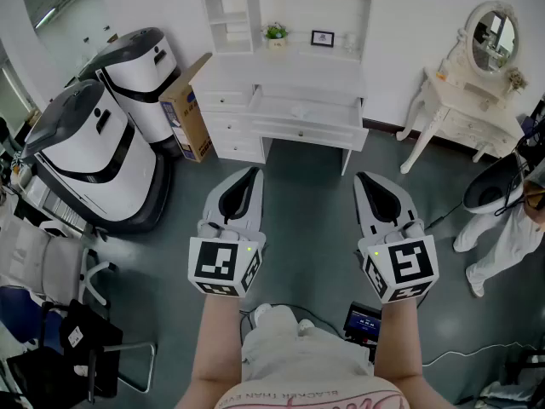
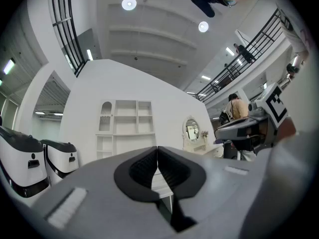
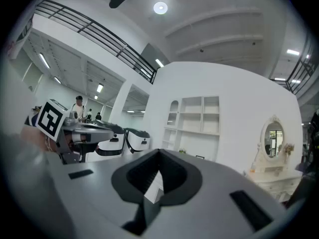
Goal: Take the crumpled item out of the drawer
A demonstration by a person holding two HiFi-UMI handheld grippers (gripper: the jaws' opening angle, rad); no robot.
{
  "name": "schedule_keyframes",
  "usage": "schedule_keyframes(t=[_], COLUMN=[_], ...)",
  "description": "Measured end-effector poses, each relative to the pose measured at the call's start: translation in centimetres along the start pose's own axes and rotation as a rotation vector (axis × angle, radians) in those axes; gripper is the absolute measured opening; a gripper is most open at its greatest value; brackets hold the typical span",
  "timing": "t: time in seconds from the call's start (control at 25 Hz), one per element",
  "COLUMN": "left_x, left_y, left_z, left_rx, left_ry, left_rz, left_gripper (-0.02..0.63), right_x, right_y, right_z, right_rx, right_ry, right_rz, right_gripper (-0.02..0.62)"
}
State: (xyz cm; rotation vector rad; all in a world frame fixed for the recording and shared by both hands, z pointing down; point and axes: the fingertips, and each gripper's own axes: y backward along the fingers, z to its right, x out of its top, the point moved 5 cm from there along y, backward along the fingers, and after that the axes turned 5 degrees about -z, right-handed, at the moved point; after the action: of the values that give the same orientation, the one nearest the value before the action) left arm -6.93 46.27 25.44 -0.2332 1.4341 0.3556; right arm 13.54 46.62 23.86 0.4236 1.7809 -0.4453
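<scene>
White desk (image 1: 289, 71) stood at the wall, with its top drawer (image 1: 300, 129) open. A cardboard box (image 1: 189, 113) leaned at the desk's left end; its blue logo was unreadable. The shirt (image 1: 341, 390) hem partly read "BLACKER THAN EV". Left gripper (image 1: 253, 171) and right gripper (image 1: 364, 177) were both closed and empty, well short of the desk. The crumpled item (image 1: 303, 109) lay near the drawer's middle.

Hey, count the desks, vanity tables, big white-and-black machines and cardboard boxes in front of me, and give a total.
Desk: 1
Vanity table: 1
White-and-black machines: 2
Cardboard box: 1
Total: 5
</scene>
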Motion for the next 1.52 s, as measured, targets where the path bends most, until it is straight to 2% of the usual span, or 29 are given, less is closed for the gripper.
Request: schedule_keyframes(t=[0.24, 0.52, 0.8, 1.08, 1.28, 1.52], left_x=[-0.8, -2.3, -3.8, -4.5, -5.2, -6.2], left_y=[-1.6, -5.9, -12.2, -20.6, -25.7, -29.6], left_z=[-1.0, -3.8, -9.1, -15.3, -18.2, -20.8], left_rx=[0.002, 0.004, -0.003, -0.021, -0.054, -0.065], left_ry=[0.003, 0.028, 0.016, 0.033, 0.028, 0.045], left_rz=[-0.021, -0.022, -0.036, -0.026, -0.030, -0.030], left_gripper=[0.009, 0.009, 0.009, 0.009, 0.009, 0.009], right_x=[-1.0, -2.5, -2.4, -2.0, -2.2, -3.1], right_y=[-1.7, -5.9, -14.4, -23.6, -29.2, -33.3], right_z=[1.0, 2.8, 4.4, 7.3, 9.5, 10.7], right_rx=[0.011, 0.006, 0.021, -0.002, -0.041, -0.053], right_ry=[0.006, -0.020, -0.008, -0.012, -0.043, -0.016], right_rz=[-0.027, -0.054, -0.060, -0.075, -0.089, -0.127], right_gripper=[0.007, 0.008, 0.008, 0.008, 0.008, 0.008])
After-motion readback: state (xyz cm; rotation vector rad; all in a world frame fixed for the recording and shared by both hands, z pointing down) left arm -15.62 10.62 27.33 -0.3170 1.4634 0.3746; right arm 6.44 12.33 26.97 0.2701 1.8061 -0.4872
